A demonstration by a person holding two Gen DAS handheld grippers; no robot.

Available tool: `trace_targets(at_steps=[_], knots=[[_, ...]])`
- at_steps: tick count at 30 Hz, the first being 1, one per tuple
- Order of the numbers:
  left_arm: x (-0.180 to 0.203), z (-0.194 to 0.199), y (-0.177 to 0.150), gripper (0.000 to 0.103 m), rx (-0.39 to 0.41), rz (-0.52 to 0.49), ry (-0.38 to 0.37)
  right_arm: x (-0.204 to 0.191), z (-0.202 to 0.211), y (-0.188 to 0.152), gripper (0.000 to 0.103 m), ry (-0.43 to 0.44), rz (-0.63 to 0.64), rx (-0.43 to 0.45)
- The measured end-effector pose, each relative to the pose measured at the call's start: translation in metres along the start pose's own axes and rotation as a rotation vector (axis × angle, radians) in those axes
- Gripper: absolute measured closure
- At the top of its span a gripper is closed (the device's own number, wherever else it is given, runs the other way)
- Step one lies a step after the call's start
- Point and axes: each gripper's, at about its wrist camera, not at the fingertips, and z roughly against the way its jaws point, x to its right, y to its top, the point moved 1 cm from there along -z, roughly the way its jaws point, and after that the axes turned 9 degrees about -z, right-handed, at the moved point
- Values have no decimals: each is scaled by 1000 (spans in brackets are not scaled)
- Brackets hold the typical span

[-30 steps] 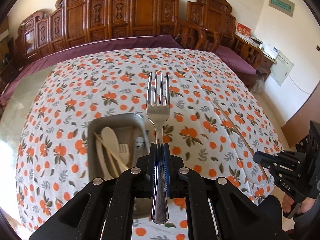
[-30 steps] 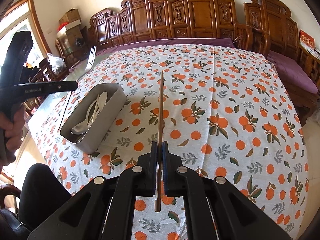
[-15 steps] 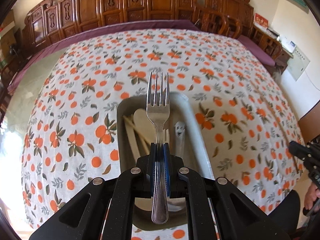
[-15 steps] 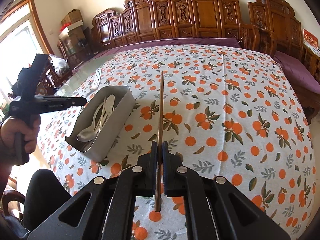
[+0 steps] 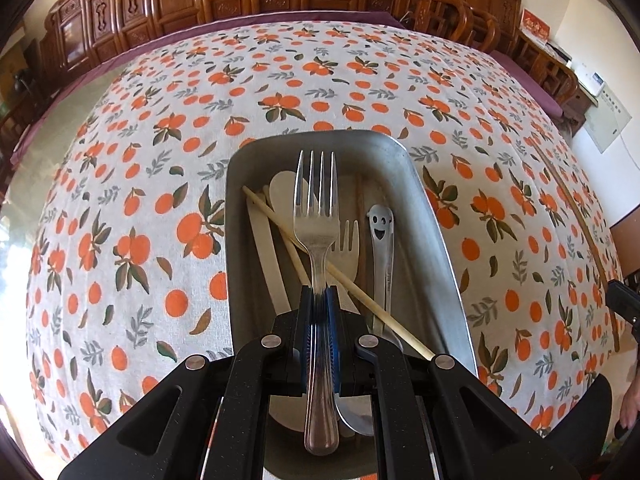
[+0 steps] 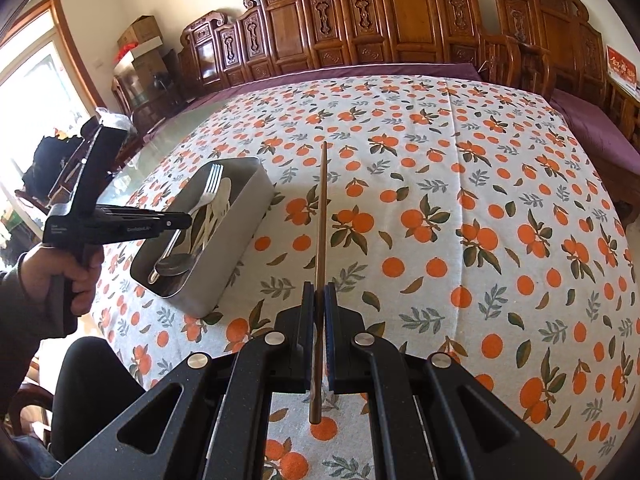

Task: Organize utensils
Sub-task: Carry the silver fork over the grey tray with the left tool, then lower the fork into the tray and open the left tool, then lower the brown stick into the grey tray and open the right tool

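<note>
My left gripper (image 5: 319,300) is shut on the handle of a steel fork (image 5: 316,216), tines pointing away, held just above the grey metal tray (image 5: 436,240). In the tray lie a pale chopstick (image 5: 340,276), a white spoon, a cream fork and a steel spoon with a smiley face (image 5: 381,224). My right gripper (image 6: 319,294) is shut on a brown chopstick (image 6: 321,208), which points away over the tablecloth. From the right wrist view the left gripper (image 6: 182,222) hovers over the tray (image 6: 244,224) with the fork (image 6: 206,192) in it.
The table wears a white cloth with orange fruit print (image 6: 460,200). Carved wooden chairs (image 6: 400,20) line the far side. A hand (image 6: 56,276) and dark sleeve hold the left tool at the left. The brown chopstick (image 5: 584,232) shows at the right of the left wrist view.
The left gripper with the fork has come down and over the tray, which now fills the view beneath it. The right gripper has barely shifted with its chopstick.
</note>
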Motion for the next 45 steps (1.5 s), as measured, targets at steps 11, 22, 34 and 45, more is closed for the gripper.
trace_targets(at_steps=[11, 22, 34, 45], knots=[[-3, 16, -7, 84, 31, 22, 0, -26, -3, -1, 97, 20, 32, -11], [-11, 64, -15, 79, 123, 33, 7, -70, -15, -1, 97, 62, 79, -37], [-35, 90, -34, 79, 161, 68, 32, -115, -57, 7, 97, 115, 79, -109], [-42, 110, -48, 78, 199, 92, 28, -142, -111, 23, 97, 100, 41, -178]])
